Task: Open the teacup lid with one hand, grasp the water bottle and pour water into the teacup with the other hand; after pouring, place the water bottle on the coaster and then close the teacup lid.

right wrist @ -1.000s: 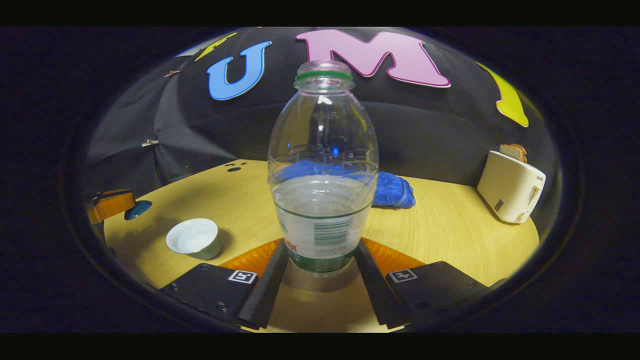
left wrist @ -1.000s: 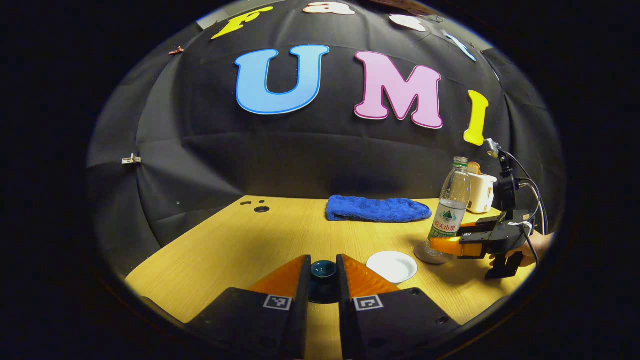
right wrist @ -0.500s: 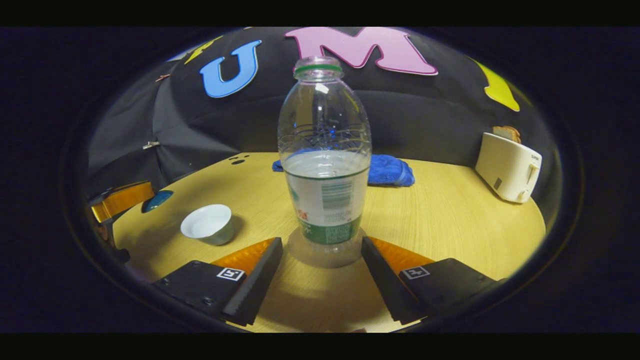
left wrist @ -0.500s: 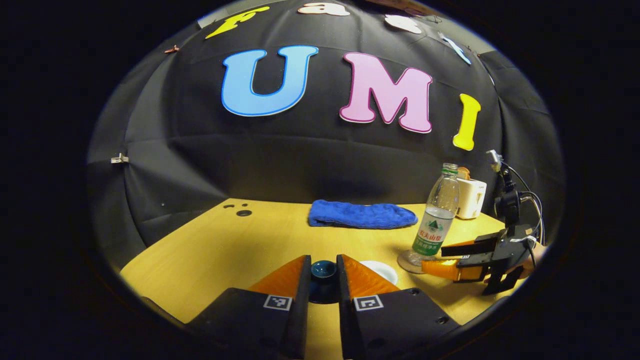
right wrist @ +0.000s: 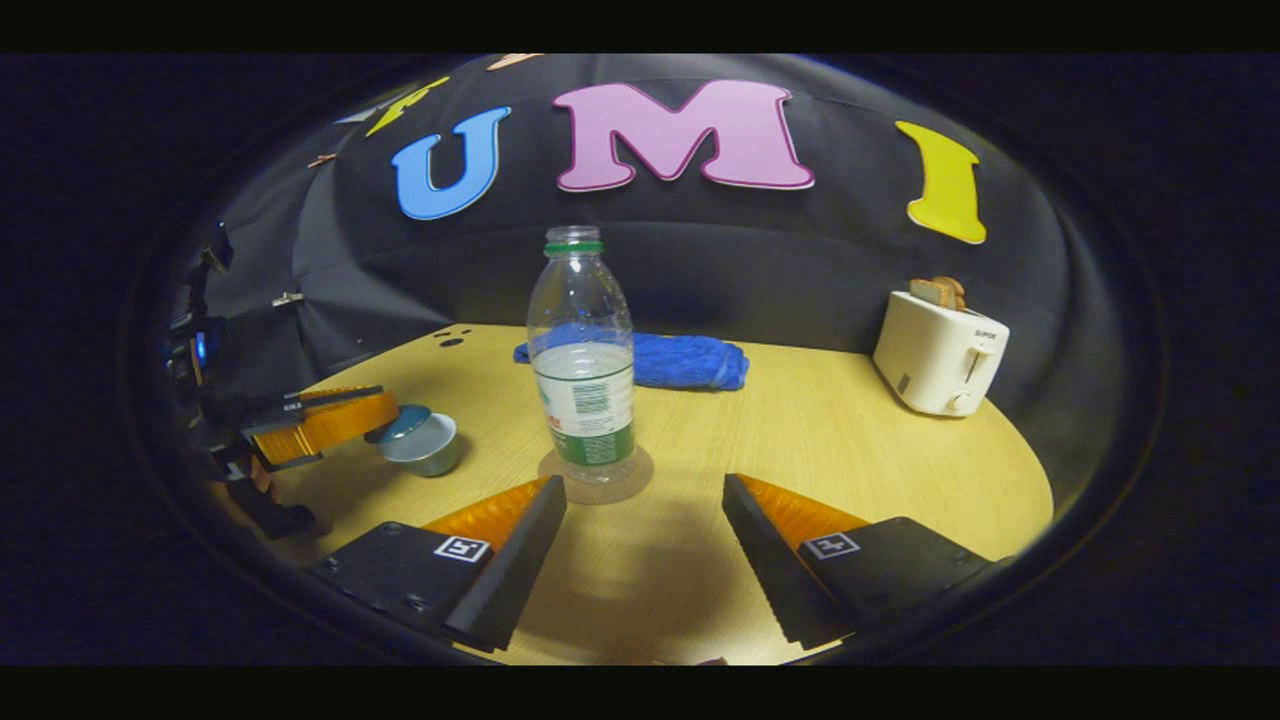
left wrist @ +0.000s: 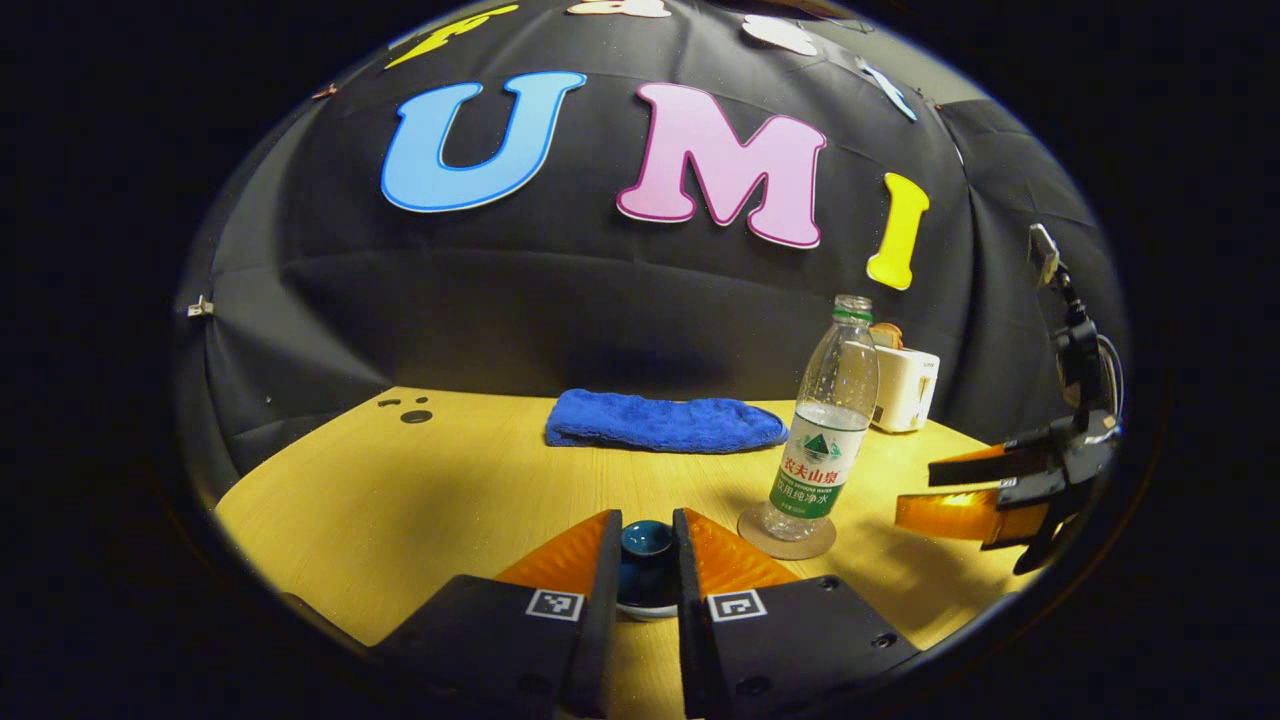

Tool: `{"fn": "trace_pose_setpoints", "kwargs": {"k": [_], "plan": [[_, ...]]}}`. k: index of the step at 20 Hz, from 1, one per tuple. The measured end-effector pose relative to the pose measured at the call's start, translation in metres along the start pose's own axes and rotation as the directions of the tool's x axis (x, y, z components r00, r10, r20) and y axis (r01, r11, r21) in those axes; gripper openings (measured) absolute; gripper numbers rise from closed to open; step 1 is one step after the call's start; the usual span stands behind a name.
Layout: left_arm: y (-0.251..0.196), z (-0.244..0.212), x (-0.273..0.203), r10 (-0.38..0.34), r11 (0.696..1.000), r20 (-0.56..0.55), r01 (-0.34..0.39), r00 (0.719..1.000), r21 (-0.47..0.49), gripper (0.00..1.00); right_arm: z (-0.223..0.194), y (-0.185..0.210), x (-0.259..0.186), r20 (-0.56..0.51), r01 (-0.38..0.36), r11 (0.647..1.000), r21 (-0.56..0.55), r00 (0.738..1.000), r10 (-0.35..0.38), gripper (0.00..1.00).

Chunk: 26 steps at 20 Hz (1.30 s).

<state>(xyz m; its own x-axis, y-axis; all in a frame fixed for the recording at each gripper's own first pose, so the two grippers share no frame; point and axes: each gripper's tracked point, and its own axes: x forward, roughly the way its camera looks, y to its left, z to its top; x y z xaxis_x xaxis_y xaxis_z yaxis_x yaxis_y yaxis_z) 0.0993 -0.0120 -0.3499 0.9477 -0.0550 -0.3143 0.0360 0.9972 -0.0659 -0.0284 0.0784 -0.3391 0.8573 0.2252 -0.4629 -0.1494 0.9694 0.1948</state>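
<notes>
Hiding most of the teacup (left wrist: 645, 605): lid (left wrist: 646, 545) between left gripper (left wrist: 645, 560) fingers (left wrist: 580, 555).

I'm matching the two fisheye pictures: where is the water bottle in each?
Left gripper view: water bottle right of centre, upright on the coaster.
Right gripper view: water bottle left of centre, on the coaster.
Shared landmark: blue towel behind it.

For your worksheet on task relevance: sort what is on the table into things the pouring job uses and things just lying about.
Job things:
water bottle
coaster under it
teacup
teacup lid, held in the left tongs
right tongs, open

Lying about:
blue towel
toaster
</notes>
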Motion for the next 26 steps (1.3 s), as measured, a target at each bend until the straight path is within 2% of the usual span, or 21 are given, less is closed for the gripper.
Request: {"fn": "trace_pose_setpoints", "kwargs": {"k": [5,9,10,12,14,17,18,21,26], "plan": [[-0.001,-0.013,0.009,-0.001,1.0,-0.028,0.001,1.0,0.014,0.31,0.001,-0.013,-0.002,0.005,0.036,0.999,0.005,0.999,-0.036,0.98],[-0.002,-0.018,0.007,0.011,0.999,-0.04,-0.009,0.999,0.048,0.37,0.006,-0.011,-0.002,0.016,0.035,0.999,0.018,0.999,-0.036,0.98],[-0.003,-0.017,0.007,0.01,0.999,-0.044,-0.008,0.999,0.054,0.54,0.007,-0.009,-0.003,0.017,0.032,0.999,0.019,0.999,-0.032,0.97],[-0.004,-0.016,0.004,0.007,0.999,-0.057,-0.004,0.998,0.054,0.66,0.016,-0.006,-0.008,0.032,0.033,0.999,0.02,0.999,-0.034,0.98],[0.002,-0.007,-0.001,0.033,0.998,-0.049,-0.031,0.998,0.049,0.99,0.036,-0.003,-0.017,0.066,0.038,0.999,0.013,0.997,-0.038,0.98],[0.009,0.029,-0.026,0.065,0.998,-0.02,-0.064,0.998,0.022,0.97,0.075,0.008,-0.037,0.115,0.029,1.0,0.008,0.993,-0.03,0.97],[0.01,0.042,-0.033,0.076,0.997,-0.019,-0.075,0.997,0.025,0.98,0.09,0.013,-0.045,0.13,0.021,1.0,0.018,0.991,-0.023,1.0],[0.012,0.09,-0.054,0.103,0.994,-0.003,-0.103,0.995,0.045,0.97,0.133,0.032,-0.076,0.176,-0.005,0.999,0.041,0.984,-0.002,0.97],[-0.007,0.184,-0.092,0.086,0.996,0.045,-0.087,0.995,0.019,0.97,0.2,0.049,-0.131,0.238,-0.016,0.999,0.032,0.971,0.007,0.97]]}}
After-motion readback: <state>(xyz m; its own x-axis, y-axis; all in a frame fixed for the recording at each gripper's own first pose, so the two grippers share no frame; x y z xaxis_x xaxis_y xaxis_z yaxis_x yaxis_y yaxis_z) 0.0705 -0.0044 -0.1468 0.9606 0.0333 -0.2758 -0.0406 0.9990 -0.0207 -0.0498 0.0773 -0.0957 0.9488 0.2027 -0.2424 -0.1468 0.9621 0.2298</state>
